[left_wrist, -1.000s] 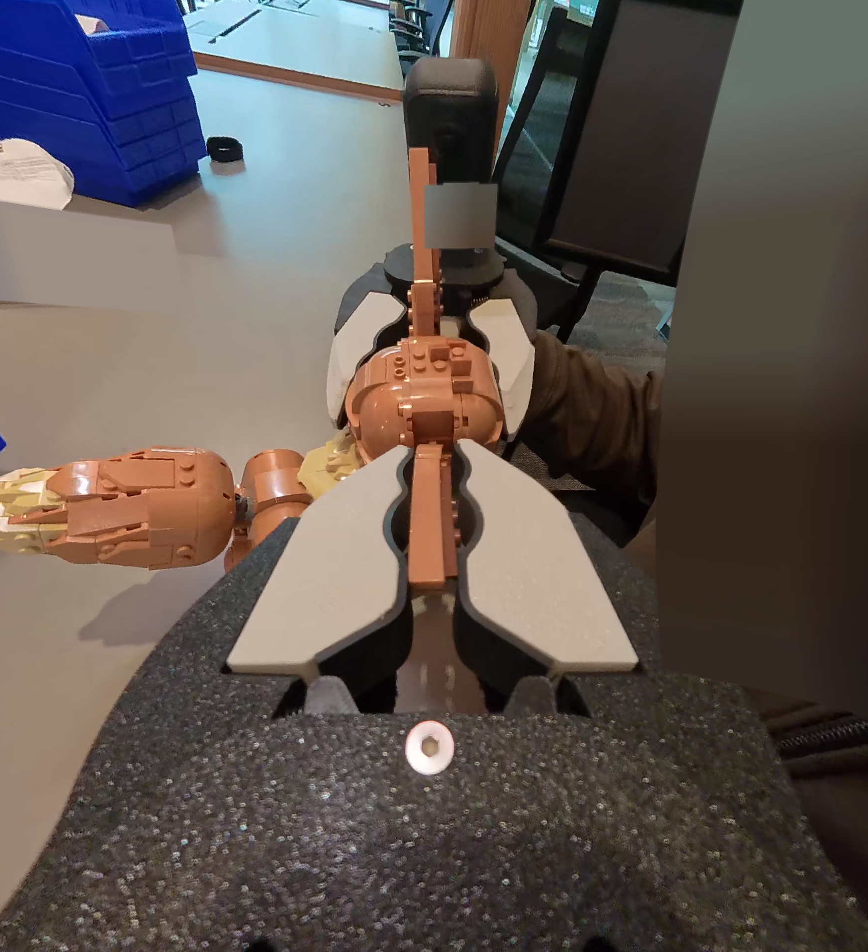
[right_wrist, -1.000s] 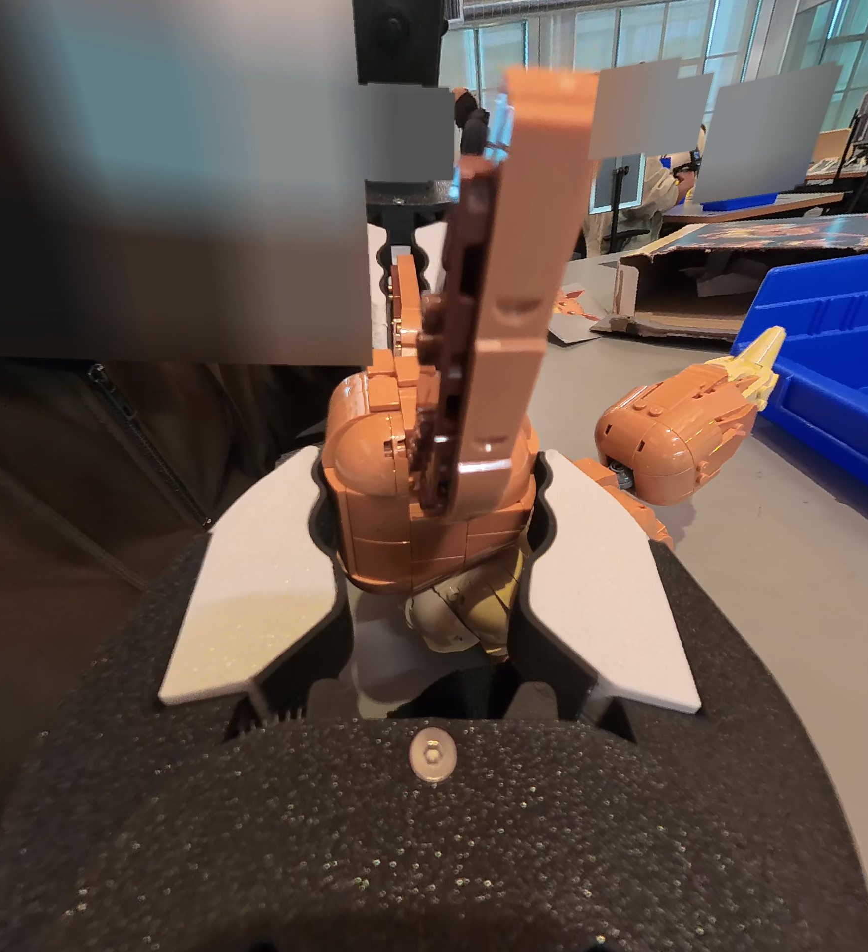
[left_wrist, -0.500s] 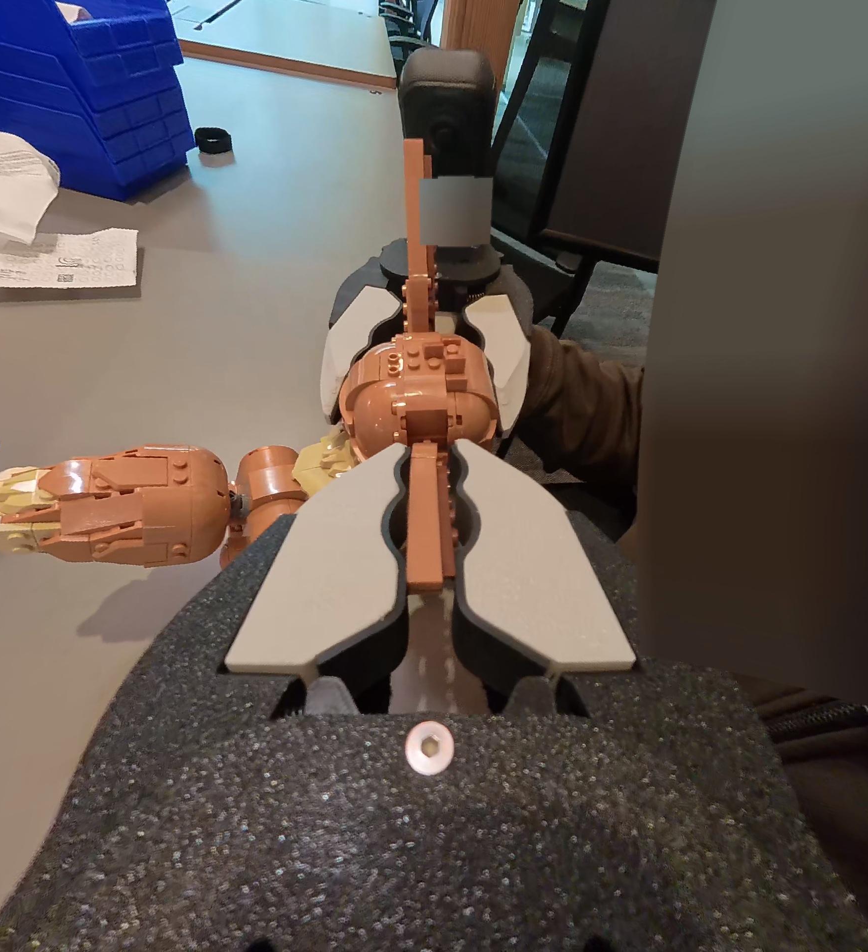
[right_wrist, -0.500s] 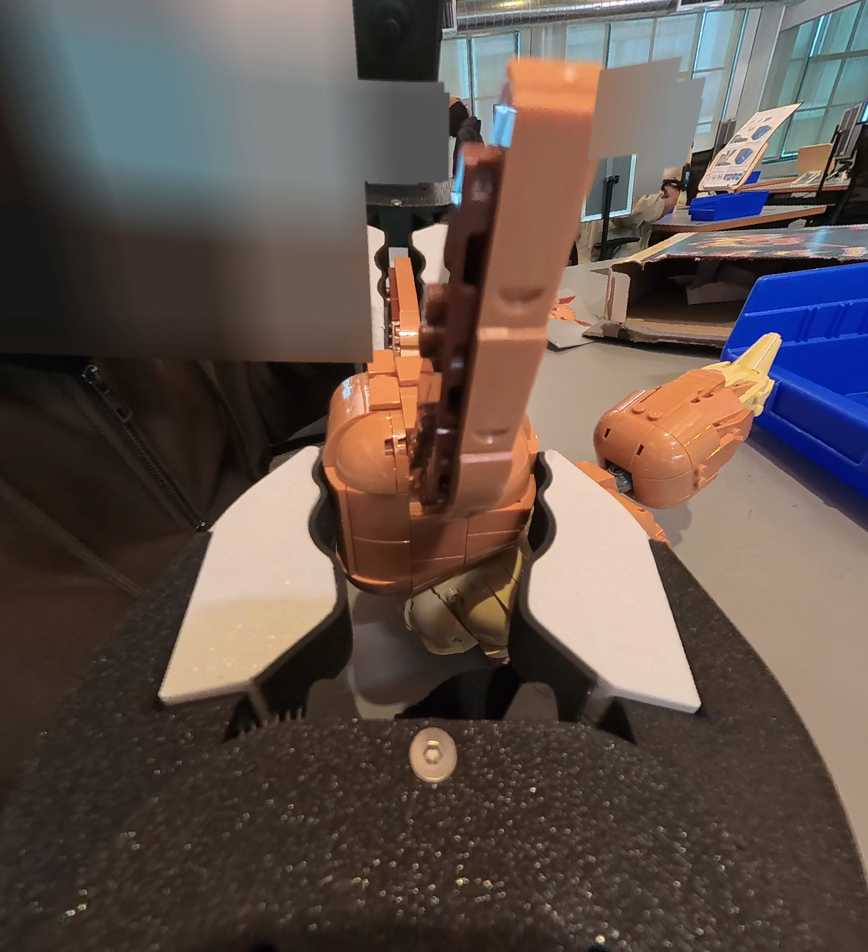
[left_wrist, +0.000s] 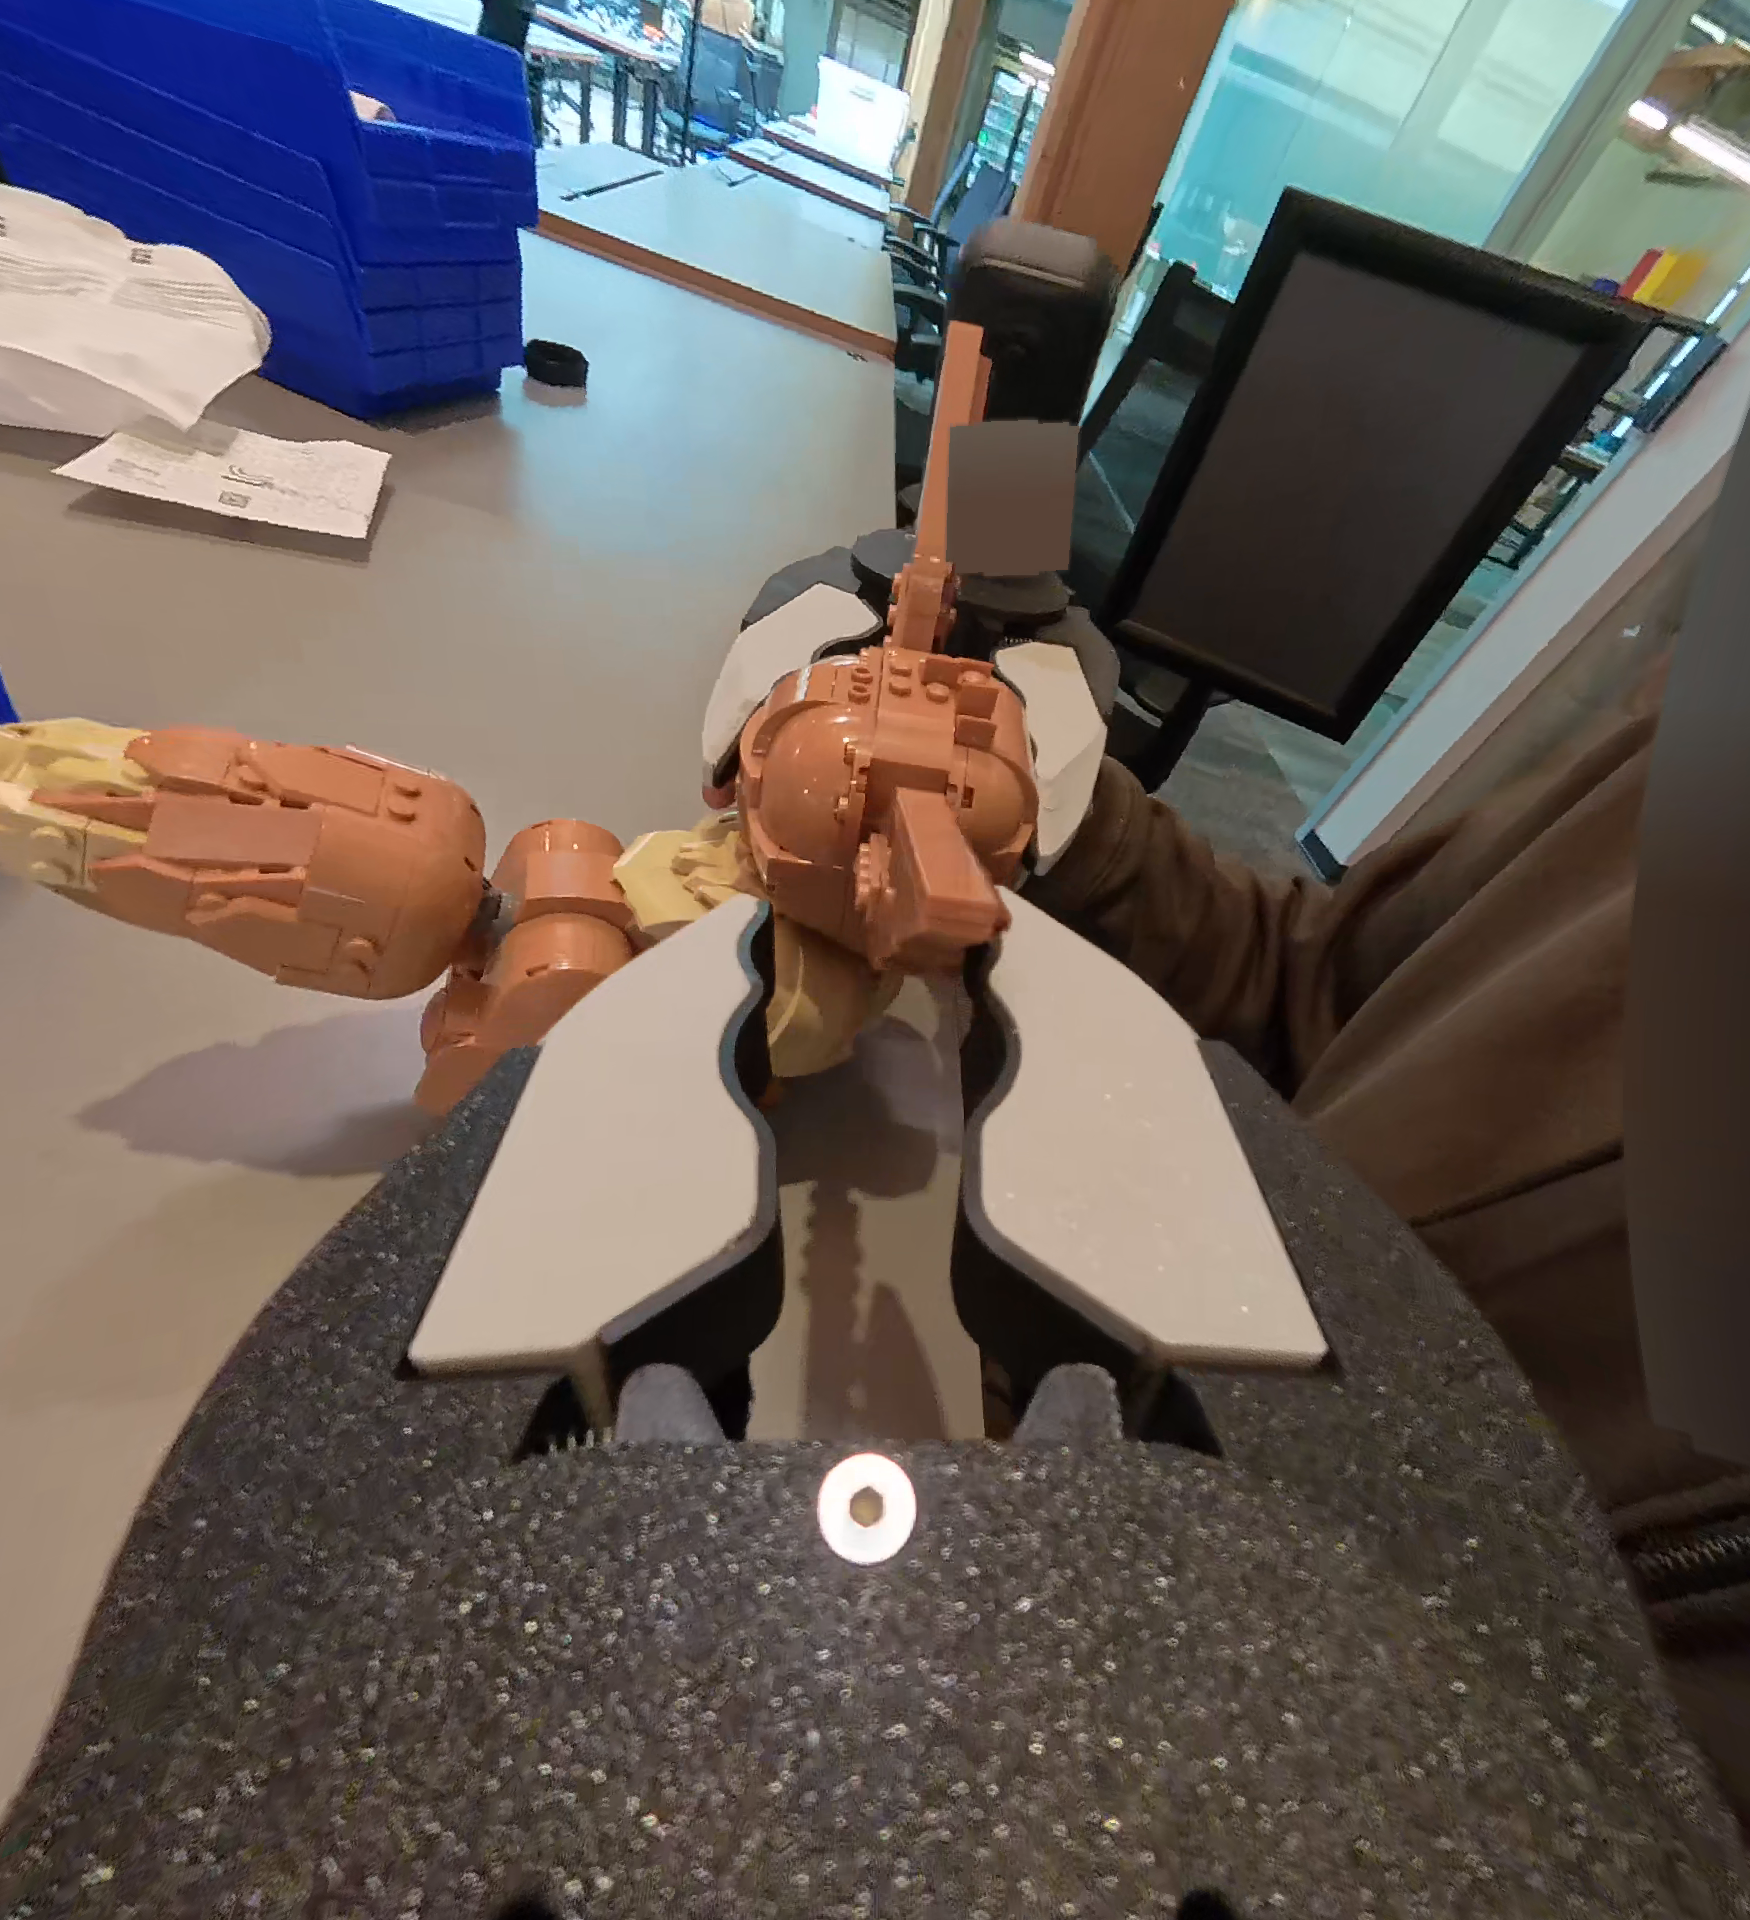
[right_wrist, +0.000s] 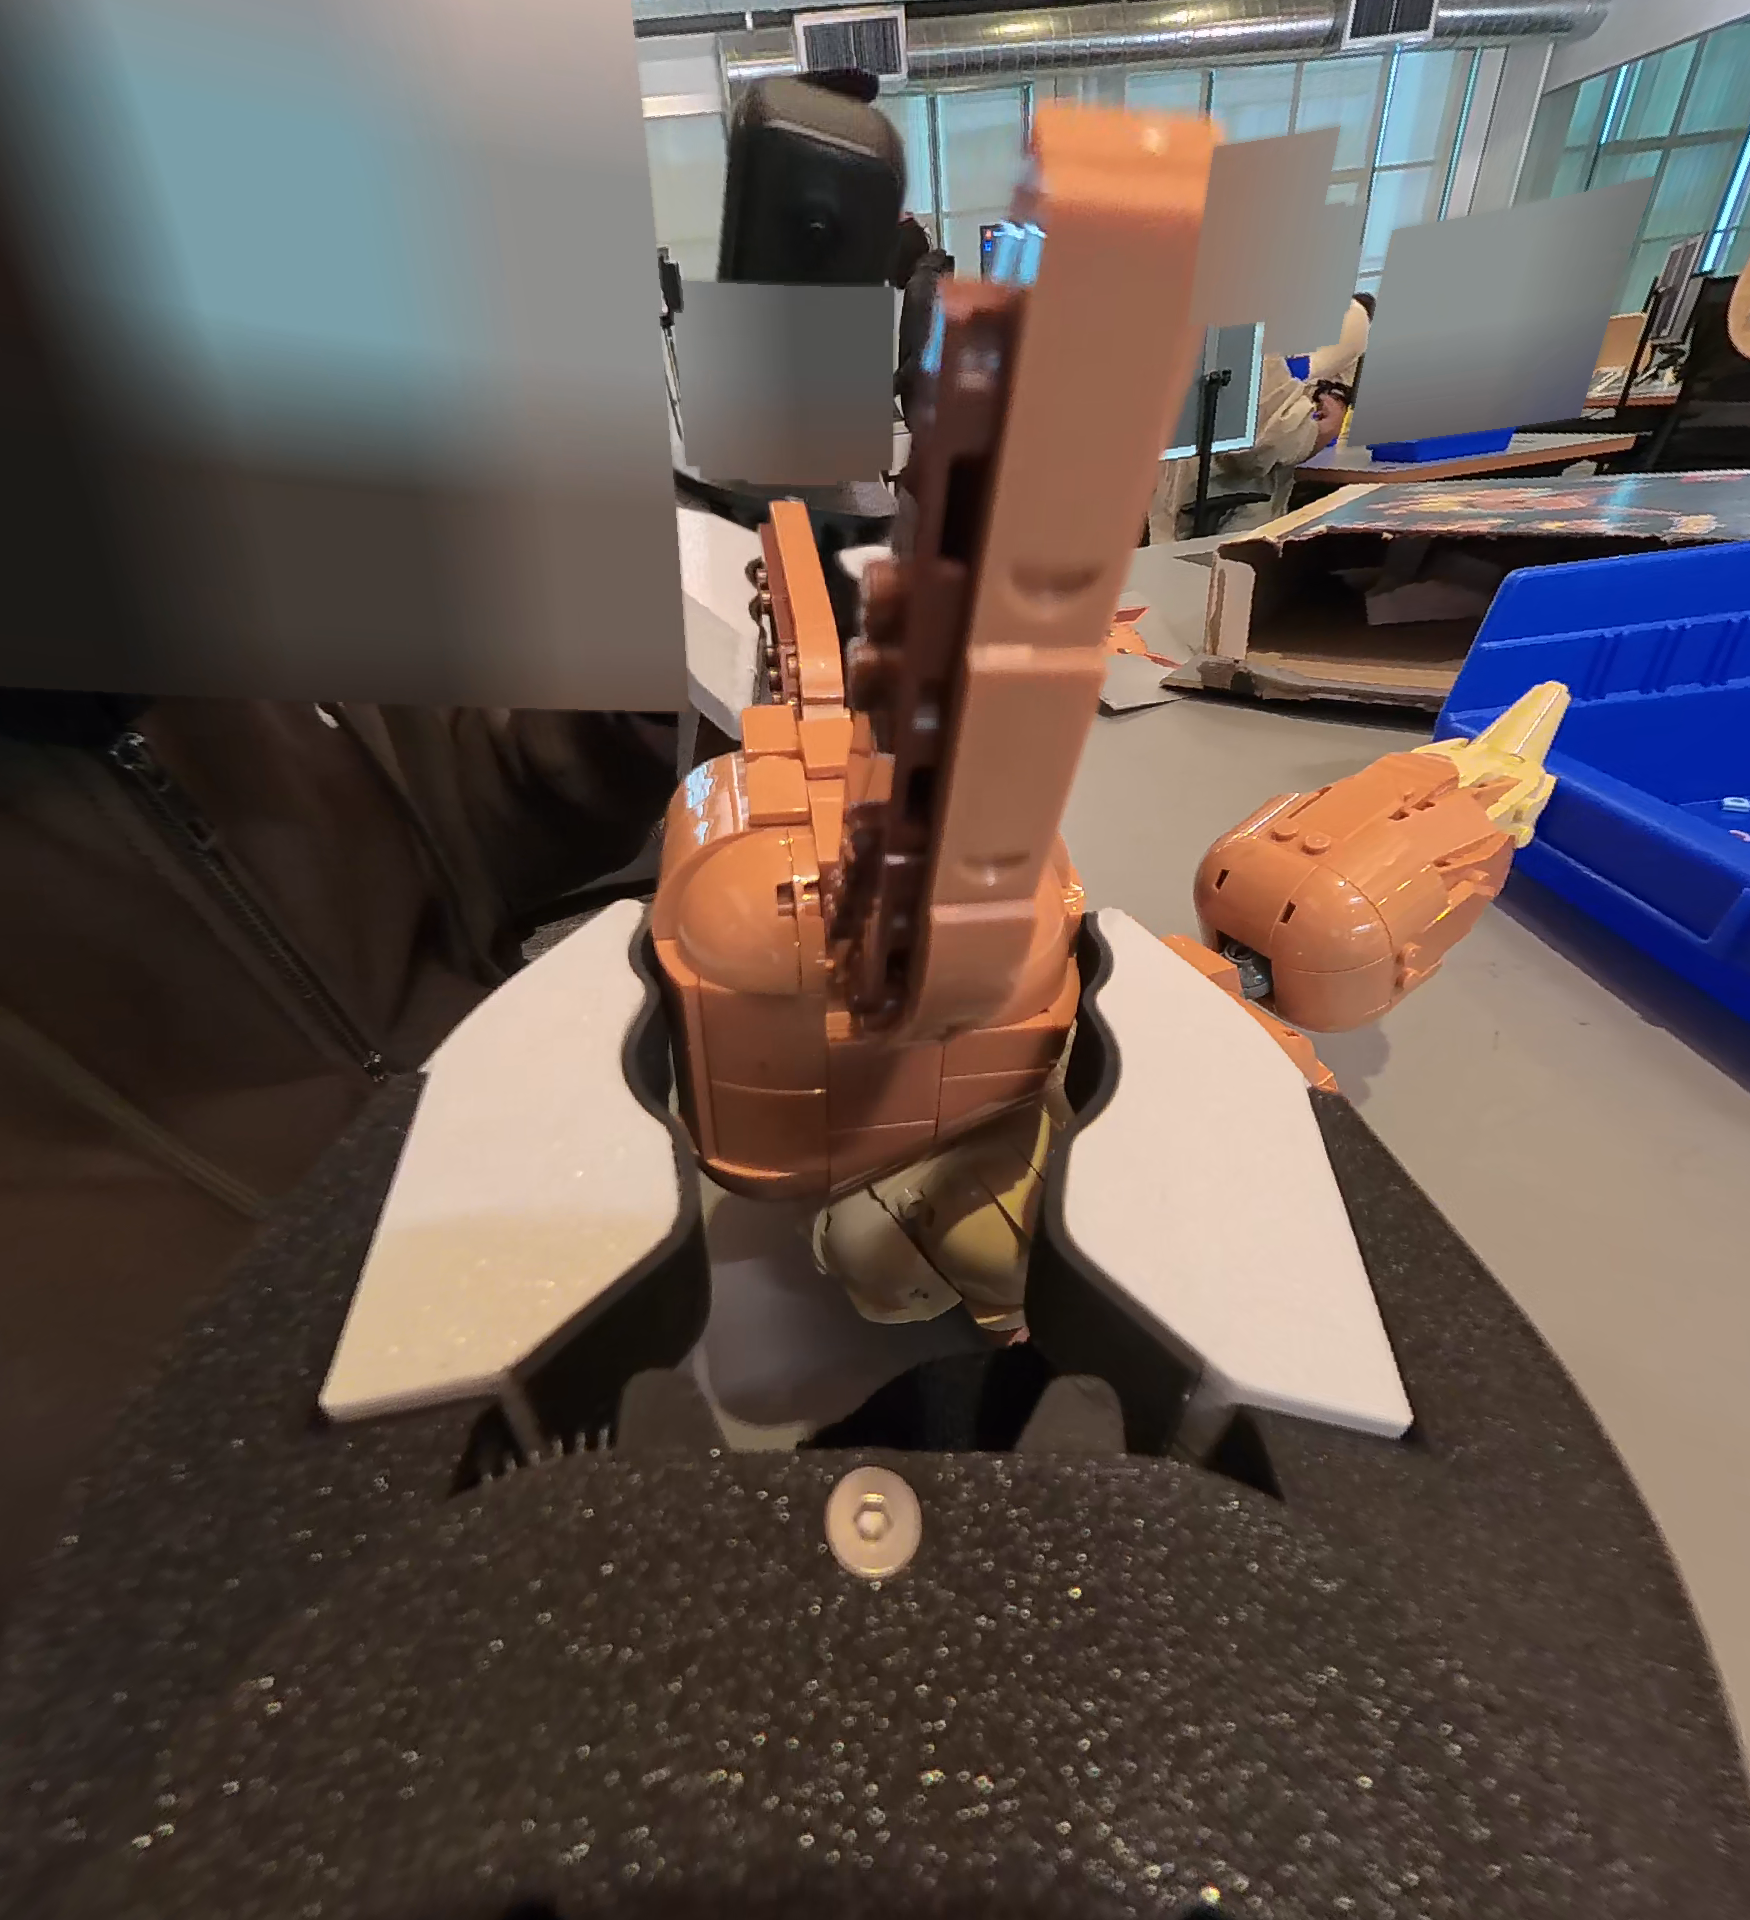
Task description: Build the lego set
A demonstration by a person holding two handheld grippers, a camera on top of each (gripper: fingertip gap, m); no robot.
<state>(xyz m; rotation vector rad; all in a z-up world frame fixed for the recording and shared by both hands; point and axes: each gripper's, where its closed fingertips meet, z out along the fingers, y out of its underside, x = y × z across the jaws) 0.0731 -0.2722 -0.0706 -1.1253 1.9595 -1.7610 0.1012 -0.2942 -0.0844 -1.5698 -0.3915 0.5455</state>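
Left wrist view shows an orange-brown figure built of glossy plastic toy bricks (left_wrist: 886,790), held above the grey matte tabletop (left_wrist: 227,644). Its rounded body sits between the white fingers of the right gripper (right_wrist: 866,997), and in the right wrist view both pads press on the flat sides of this body, so this claw is clenched on the figure. The lower part of the figure, a tan curved piece, is half hidden behind the body and between the fingers.

The left gripper (left_wrist: 866,966) stands with its jaws parted. A short studded brick bar sticks out from the body toward it and ends just at its fingertips, with a gap on the left side; whether the right pad touches the bar is hard to tell.

A long flat plate of light brown bricks (right_wrist: 1068,520) rises from the body, with a darker brown strip on its side; its top is blurred. A second rounded limb with pale yellow pointed claws (left_wrist: 227,842) reaches sideways on a ball joint, and its tip is cut off at the edge.

Farther out lie the blue ribbed plastic bins (left_wrist: 331,187), white printed paper sheets (left_wrist: 227,483), an open cardboard box (right_wrist: 1422,613) and a black flat screen (left_wrist: 1359,488). A brown sleeve (left_wrist: 1266,935) is partly visible behind the grippers.
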